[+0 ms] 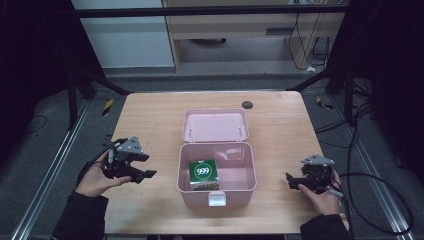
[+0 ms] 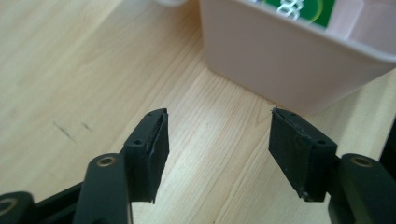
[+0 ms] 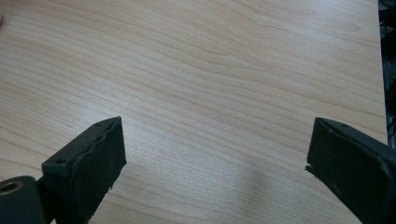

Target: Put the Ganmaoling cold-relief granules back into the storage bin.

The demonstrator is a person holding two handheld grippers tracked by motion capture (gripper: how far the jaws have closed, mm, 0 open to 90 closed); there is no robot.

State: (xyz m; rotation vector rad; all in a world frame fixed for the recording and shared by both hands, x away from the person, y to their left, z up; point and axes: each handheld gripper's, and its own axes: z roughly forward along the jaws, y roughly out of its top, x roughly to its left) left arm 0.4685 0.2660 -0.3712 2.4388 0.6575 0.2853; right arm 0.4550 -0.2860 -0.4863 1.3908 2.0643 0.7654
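Wooden table [image 1: 150, 115], open pink box [image 1: 217, 192] centred, each hand-held gripper [image 1: 142, 170] [image 1: 292, 181] spread apart, bare wood beside.

A pink box [image 1: 217, 170] is set mid-desk [image 1: 150, 115], its lid [image 1: 215, 125] thrown back flat behind it, so the top is left open from above. Part of the inside is taken up by a green carton [image 1: 204, 174] at the front left; the right half is left bare. Bare wood is seen on both flanks of the box. The left gripper [image 1: 142, 167] is held apart from the box's left wall, fingers [image 2: 156, 140] spread, with the wall just ahead. The right gripper [image 1: 292, 181] is held over clear wood, fingers [image 3: 100, 154] wide. A dark grommet [image 1: 247, 104] is sunk near the far edge.
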